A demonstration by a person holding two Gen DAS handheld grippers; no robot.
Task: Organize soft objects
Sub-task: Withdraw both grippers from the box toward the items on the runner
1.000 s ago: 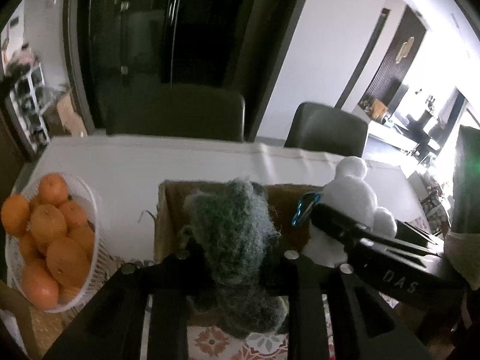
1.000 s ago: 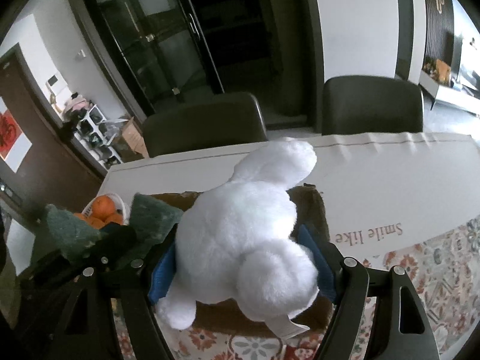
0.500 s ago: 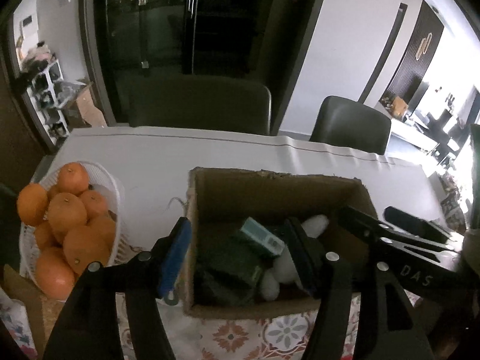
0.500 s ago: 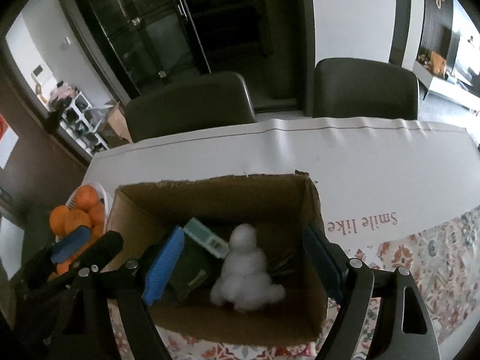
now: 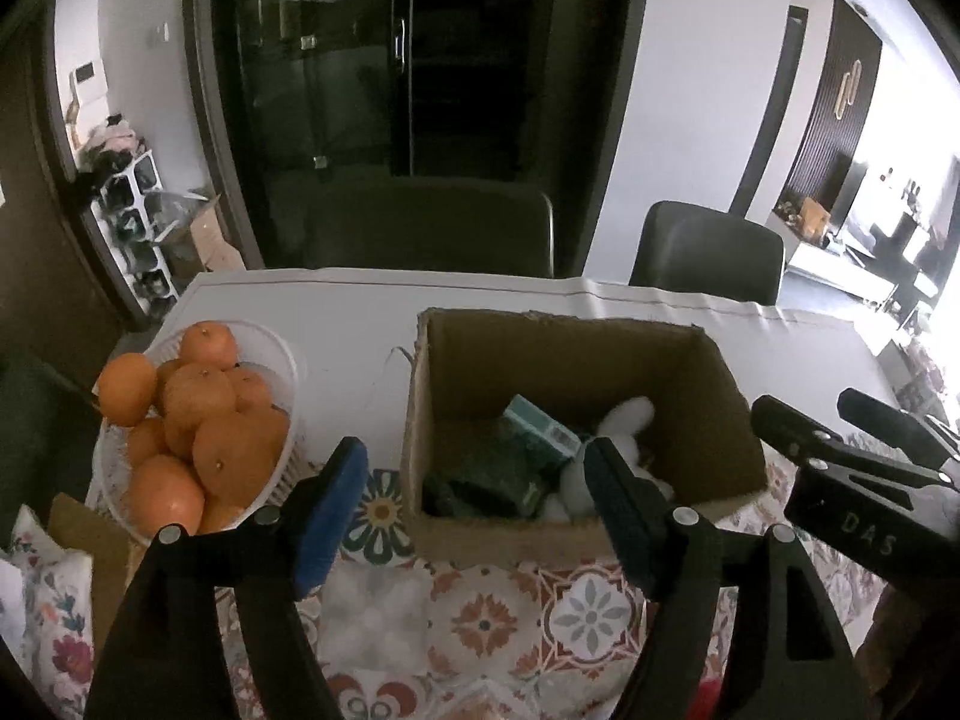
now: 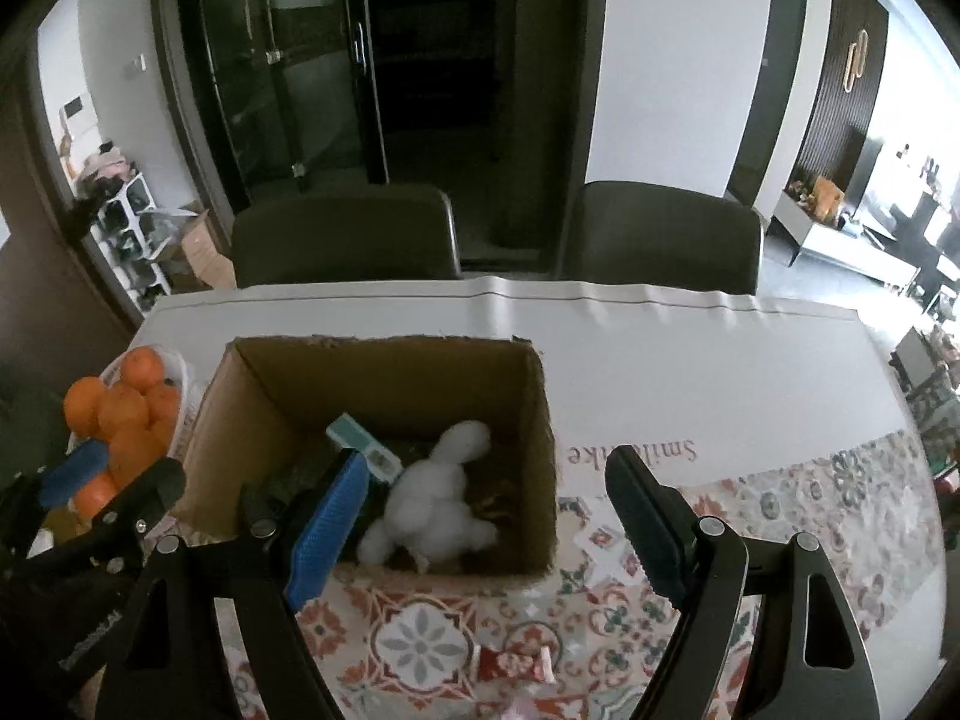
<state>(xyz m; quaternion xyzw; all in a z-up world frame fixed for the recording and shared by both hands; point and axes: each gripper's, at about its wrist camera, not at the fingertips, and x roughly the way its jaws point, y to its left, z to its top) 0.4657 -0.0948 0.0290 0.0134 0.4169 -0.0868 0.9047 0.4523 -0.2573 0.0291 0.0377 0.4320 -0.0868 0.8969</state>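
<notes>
An open cardboard box [image 5: 576,360] [image 6: 384,372] stands on the table. Inside it lie a white plush toy [image 6: 438,504] [image 5: 627,417], a dark green fuzzy toy [image 5: 486,474] [image 6: 288,480] and a small teal carton [image 5: 540,429] [image 6: 360,444]. My left gripper [image 5: 474,456] hovers over the box's near left corner, its jaws opening with nothing between them. My right gripper [image 6: 486,462] hangs open over the box's near right side, also holding nothing. Each gripper shows at the edge of the other's view.
A white basket [image 5: 270,348] heaped with oranges [image 6: 120,414] stands left of the box. Two dark chairs [image 6: 342,240] [image 6: 660,234] line the table's far side. A wrapped sweet [image 6: 510,660] lies on the patterned cloth [image 6: 420,624] in front of the box.
The left gripper let go of the green toy and the right let go of the white toy. Both toys now lie in the box. Both grippers have drawn back from it.
</notes>
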